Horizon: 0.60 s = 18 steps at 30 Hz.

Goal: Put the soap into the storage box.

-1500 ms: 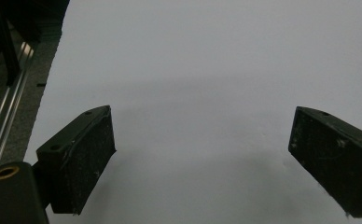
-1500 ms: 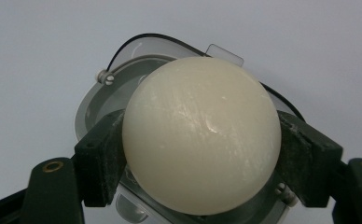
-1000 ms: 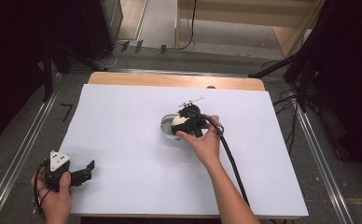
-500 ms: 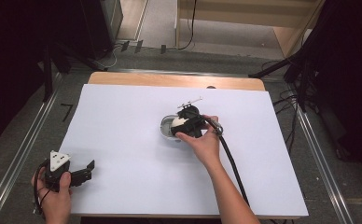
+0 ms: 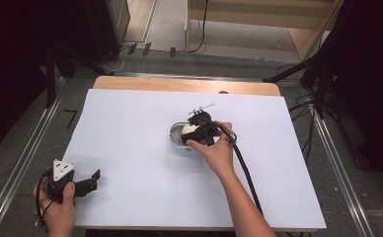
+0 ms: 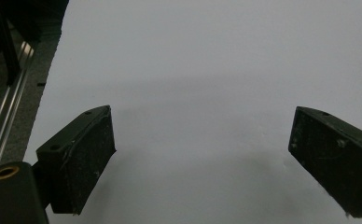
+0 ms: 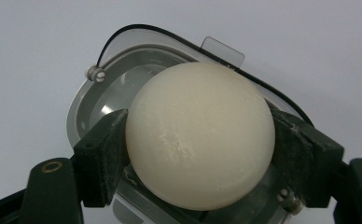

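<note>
A container sits on the sheet near the table's middle, with a ball over it between the right gripper's jaws. A syringe lies just behind them. The left gripper rests at the sheet's near left corner, well apart

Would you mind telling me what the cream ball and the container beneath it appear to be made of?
The ball looks like hard plastic or resin, though I cannot be sure: it is opaque cream with a soft sheen and faint scuff lines. The container seems to be clear moulded plastic: its wall is see-through with glossy highlights, and a thin black line, perhaps a seal, follows its rim. The right gripper clamps the ball.
</note>
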### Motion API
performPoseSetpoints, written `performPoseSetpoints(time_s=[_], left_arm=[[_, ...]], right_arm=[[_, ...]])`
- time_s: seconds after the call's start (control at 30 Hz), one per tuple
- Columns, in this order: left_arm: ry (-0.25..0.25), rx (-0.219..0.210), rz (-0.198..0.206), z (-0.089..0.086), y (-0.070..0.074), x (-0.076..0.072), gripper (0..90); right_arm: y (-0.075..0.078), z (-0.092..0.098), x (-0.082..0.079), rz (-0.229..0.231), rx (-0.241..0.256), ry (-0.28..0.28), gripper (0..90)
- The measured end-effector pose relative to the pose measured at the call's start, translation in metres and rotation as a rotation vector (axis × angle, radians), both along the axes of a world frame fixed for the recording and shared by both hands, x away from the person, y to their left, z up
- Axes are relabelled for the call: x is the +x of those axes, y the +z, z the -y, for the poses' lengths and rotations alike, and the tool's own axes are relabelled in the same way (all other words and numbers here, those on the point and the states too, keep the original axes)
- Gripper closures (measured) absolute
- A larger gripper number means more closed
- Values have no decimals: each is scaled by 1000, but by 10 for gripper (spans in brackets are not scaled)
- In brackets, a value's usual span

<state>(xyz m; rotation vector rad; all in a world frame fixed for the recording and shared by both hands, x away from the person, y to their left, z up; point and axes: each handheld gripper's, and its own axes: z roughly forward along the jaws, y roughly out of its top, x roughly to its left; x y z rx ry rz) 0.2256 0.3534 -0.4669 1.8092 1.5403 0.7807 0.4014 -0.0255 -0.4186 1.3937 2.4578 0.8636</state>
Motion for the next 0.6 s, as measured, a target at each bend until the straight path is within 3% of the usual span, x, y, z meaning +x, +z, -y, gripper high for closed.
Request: performPoseSetpoints(time_s=[0.6], left_arm=[[2,3,-1,1,0,0,77]], right_arm=[[9,9,-1,31,24,-24,291]])
